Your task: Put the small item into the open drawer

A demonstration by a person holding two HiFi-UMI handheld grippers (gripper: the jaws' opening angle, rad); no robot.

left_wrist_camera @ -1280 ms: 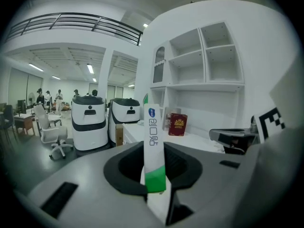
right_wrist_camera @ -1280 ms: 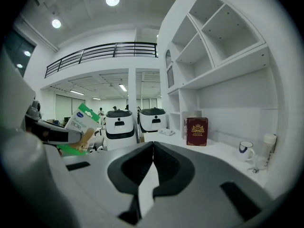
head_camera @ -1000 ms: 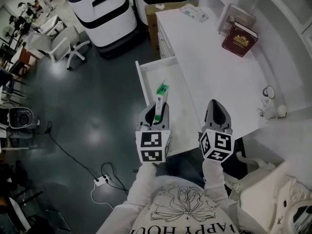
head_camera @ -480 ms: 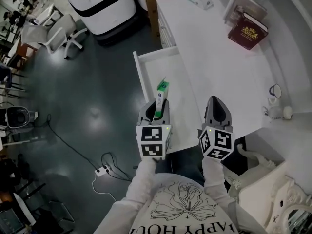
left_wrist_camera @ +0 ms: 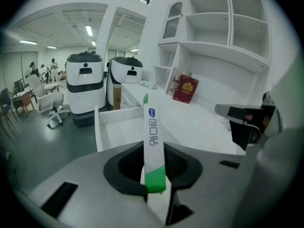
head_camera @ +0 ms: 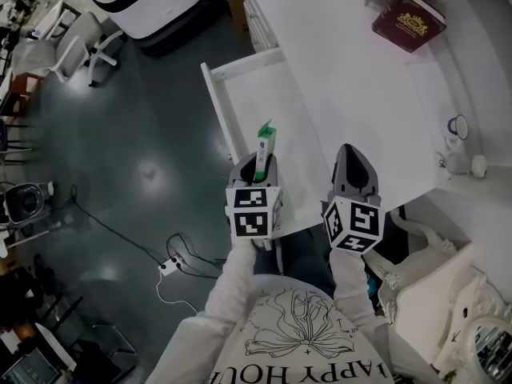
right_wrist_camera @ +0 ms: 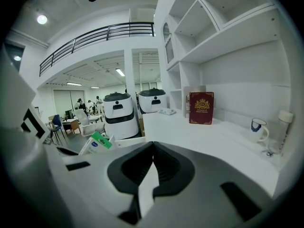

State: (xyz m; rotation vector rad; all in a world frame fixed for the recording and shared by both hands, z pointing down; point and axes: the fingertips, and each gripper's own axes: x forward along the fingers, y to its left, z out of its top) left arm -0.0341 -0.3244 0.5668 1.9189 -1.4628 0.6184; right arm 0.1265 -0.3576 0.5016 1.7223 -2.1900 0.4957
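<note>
Slim white-and-green tube (head_camera: pixel 264 145) held over the open white drawer (head_camera: pixel 218 106).
The left gripper (head_camera: pixel 256 169) clamps its lower end; the right gripper (head_camera: pixel 353 169) has its jaws pressed together on nothing above the white desktop (head_camera: pixel 360 78).

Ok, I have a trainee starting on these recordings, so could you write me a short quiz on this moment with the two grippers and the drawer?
1. Multiple choice: what is clamped in the left gripper?
A. a red book
B. a white and green tube
C. a mug
2. True or false: the right gripper is shut with nothing between its jaws.
3. Short answer: does the tube lie in the open drawer yet?

Key: 1 B. 2 True. 3 No, it is in the left gripper's jaws.
</note>
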